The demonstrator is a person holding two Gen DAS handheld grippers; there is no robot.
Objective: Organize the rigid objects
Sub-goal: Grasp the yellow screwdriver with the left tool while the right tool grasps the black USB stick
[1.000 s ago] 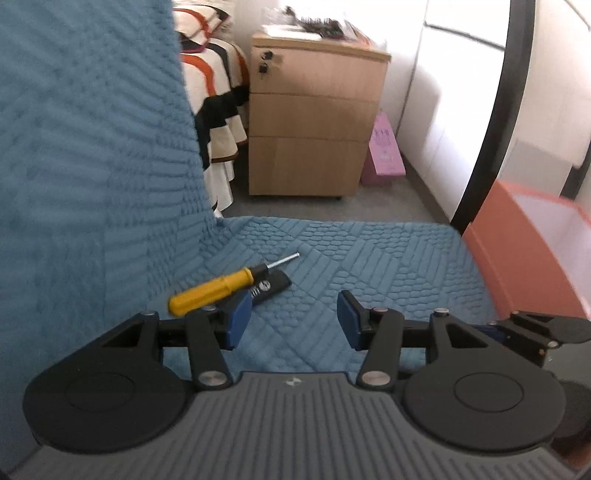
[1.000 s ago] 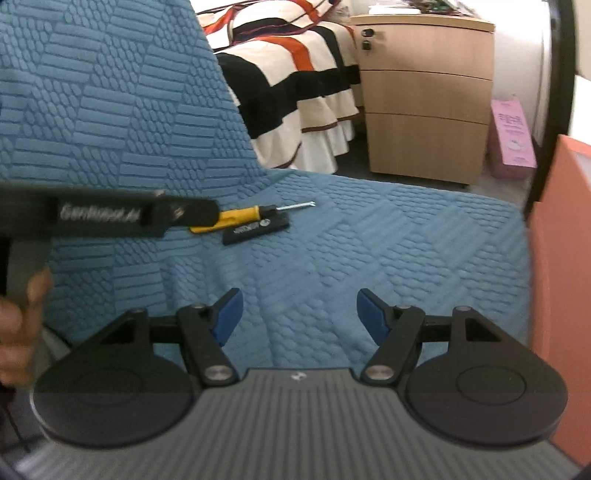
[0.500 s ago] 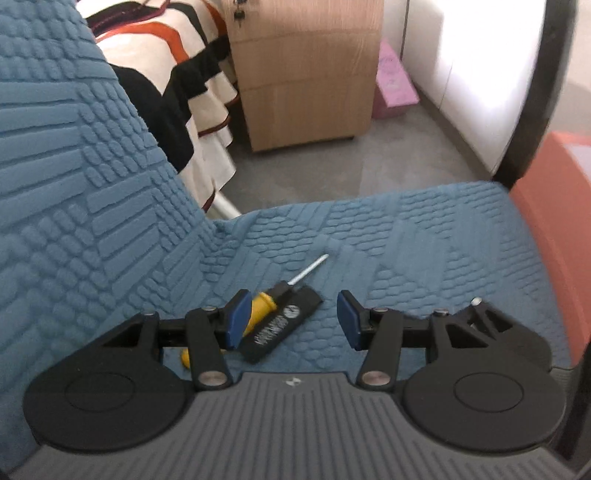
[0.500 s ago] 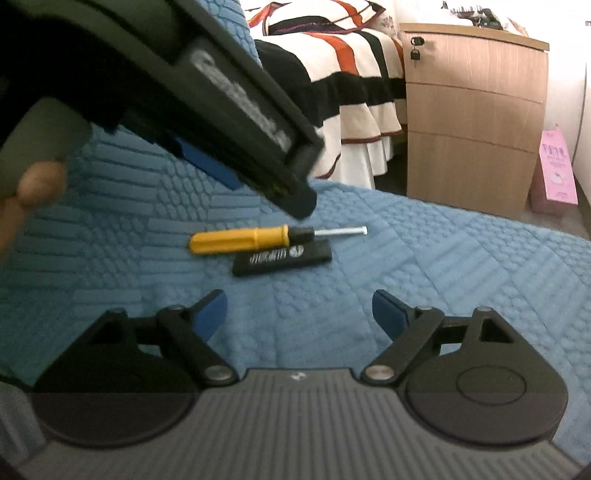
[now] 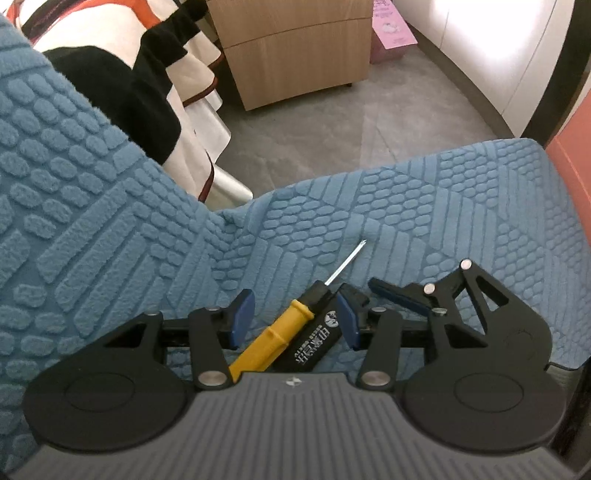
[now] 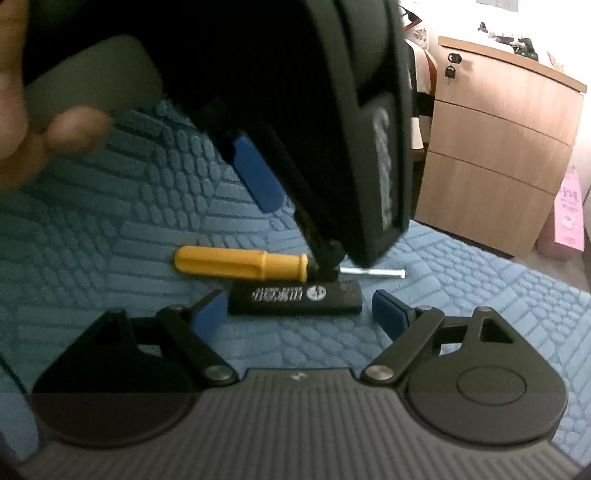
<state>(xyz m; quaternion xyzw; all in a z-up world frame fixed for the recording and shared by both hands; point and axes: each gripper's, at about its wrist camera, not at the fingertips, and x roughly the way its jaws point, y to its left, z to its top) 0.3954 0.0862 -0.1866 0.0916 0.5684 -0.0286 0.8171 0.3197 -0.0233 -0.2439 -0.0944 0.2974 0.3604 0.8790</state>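
Observation:
A yellow-handled screwdriver (image 5: 273, 339) and a flat black bar with white lettering (image 5: 314, 341) lie side by side on a blue textured chair seat (image 5: 461, 221). My left gripper (image 5: 295, 317) is open, its jaws straddling both objects low over the seat. In the right wrist view the screwdriver (image 6: 240, 263) and the black bar (image 6: 295, 295) lie just ahead of my open right gripper (image 6: 299, 314), which faces the bar. The left gripper's body (image 6: 332, 129) fills the upper part of that view and hides part of the screwdriver's shaft.
The right gripper's fingers (image 5: 399, 295) sit close to the left gripper's right side. An orange bin (image 5: 576, 155) stands at the seat's right edge. The blue backrest (image 5: 55, 184) rises on the left. A wooden drawer cabinet (image 5: 295, 48), a striped bedspread (image 5: 155, 74) and a pink box (image 5: 391, 26) stand beyond.
My left gripper has come down and forward over the screwdriver and black bar, which now lie between its jaws. My right gripper has moved close to the bar. Both stay open.

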